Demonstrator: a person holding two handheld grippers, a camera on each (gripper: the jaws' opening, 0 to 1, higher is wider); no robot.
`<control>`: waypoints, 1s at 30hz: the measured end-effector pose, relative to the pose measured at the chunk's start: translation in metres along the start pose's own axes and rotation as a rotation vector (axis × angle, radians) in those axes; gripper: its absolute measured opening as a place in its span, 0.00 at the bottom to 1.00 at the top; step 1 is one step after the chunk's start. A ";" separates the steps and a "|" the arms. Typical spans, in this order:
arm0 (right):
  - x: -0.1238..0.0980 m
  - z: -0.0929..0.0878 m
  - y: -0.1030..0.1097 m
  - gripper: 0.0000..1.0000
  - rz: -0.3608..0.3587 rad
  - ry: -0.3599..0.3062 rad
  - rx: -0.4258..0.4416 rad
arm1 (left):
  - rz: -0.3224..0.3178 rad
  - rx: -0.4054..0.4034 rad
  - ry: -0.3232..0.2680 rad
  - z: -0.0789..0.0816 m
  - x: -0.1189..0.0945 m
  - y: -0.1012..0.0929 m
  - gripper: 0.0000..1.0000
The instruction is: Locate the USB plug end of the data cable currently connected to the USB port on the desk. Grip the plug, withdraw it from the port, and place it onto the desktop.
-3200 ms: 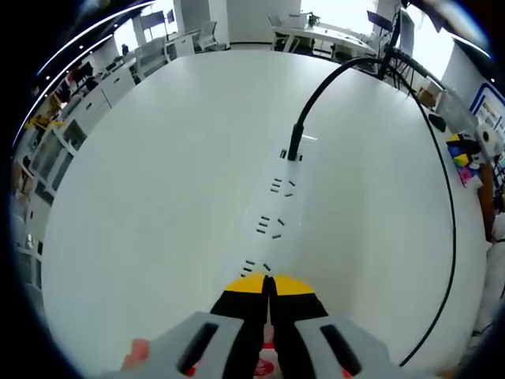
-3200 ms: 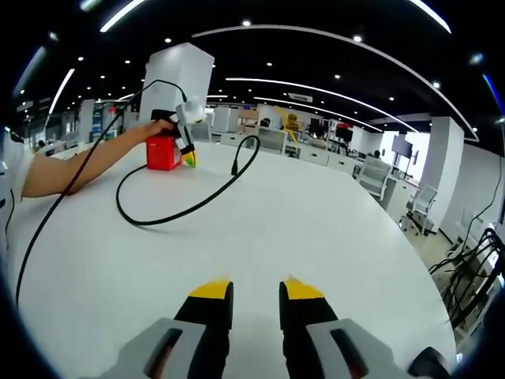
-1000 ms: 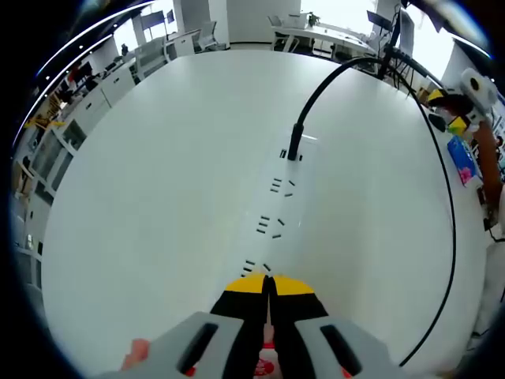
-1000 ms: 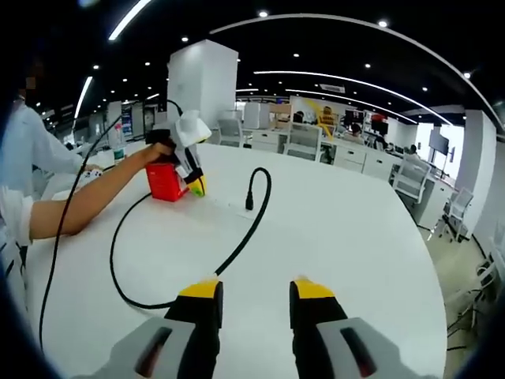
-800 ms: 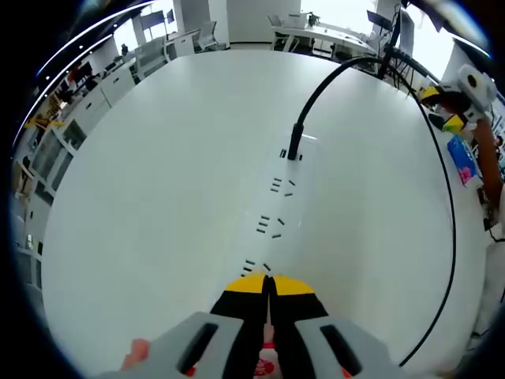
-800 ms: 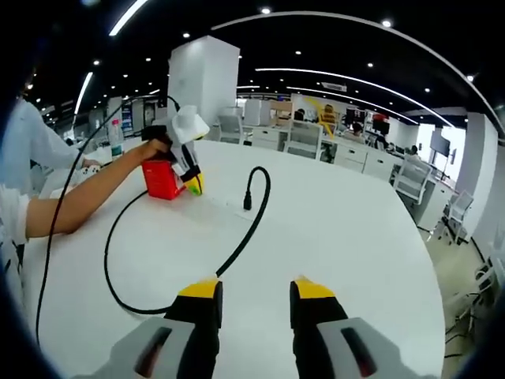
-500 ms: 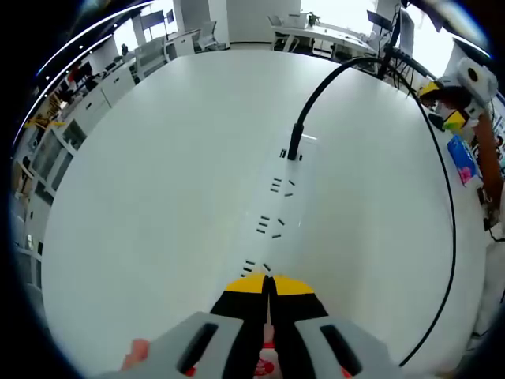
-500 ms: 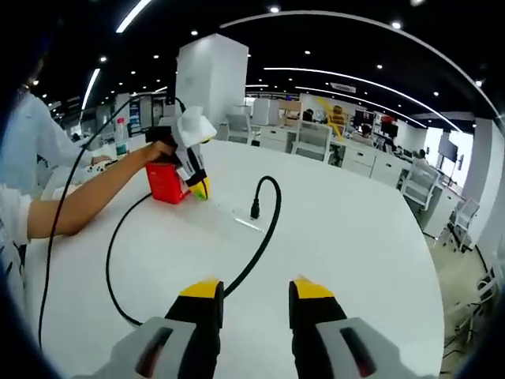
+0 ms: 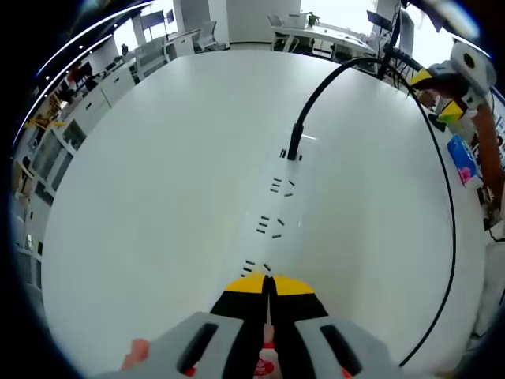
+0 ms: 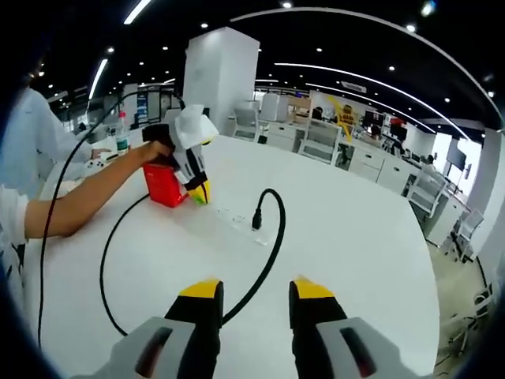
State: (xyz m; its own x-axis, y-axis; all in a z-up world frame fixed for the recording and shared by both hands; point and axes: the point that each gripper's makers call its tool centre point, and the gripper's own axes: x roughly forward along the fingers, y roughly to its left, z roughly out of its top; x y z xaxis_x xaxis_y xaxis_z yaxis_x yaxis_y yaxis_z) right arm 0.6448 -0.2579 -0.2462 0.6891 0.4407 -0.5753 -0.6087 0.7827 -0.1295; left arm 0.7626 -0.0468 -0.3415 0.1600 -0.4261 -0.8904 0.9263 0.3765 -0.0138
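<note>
A black USB plug (image 9: 295, 143) stands upright in the port strip (image 9: 276, 205) set flush in the white desk (image 9: 158, 174). Its black cable (image 9: 452, 237) arcs away and loops over the desk. My left gripper (image 9: 268, 281) is shut, its yellow tips together on the desk short of the strip's near end. In the right gripper view the plug (image 10: 257, 219) stands ahead of my open right gripper (image 10: 251, 289), still well apart from it. The cable (image 10: 272, 260) runs down between the plug and the jaws. The left gripper (image 10: 199, 192), held by a hand, rests left of the plug.
A red box (image 10: 165, 185) sits by the left gripper, under the person's arm (image 10: 79, 207). The right gripper (image 9: 439, 95) shows at the desk's far right edge. A blue item (image 9: 462, 158) lies near that edge. Office desks and chairs stand beyond.
The right gripper has moved in toward the plug, which now sits nearer and more central in its view. The left gripper and the plug have not moved.
</note>
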 end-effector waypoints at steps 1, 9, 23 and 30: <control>0.001 0.001 -0.001 0.36 0.000 0.005 -0.004 | 0.000 0.000 0.001 0.000 0.000 0.000 0.02; 0.012 0.008 -0.010 0.38 0.017 0.046 -0.049 | 0.000 0.001 0.002 -0.001 -0.001 -0.001 0.02; 0.043 0.024 -0.012 0.40 0.053 0.100 -0.089 | -0.001 0.001 0.001 -0.003 -0.002 0.002 0.02; 0.056 0.037 -0.013 0.40 0.074 0.099 -0.136 | -0.002 0.002 0.000 -0.003 -0.002 0.004 0.02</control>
State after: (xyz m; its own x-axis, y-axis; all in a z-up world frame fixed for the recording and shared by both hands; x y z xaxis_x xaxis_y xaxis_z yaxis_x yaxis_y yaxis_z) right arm 0.7060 -0.2269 -0.2467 0.6021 0.4442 -0.6635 -0.7087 0.6801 -0.1878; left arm 0.7646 -0.0423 -0.3415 0.1585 -0.4271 -0.8902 0.9273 0.3740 -0.0144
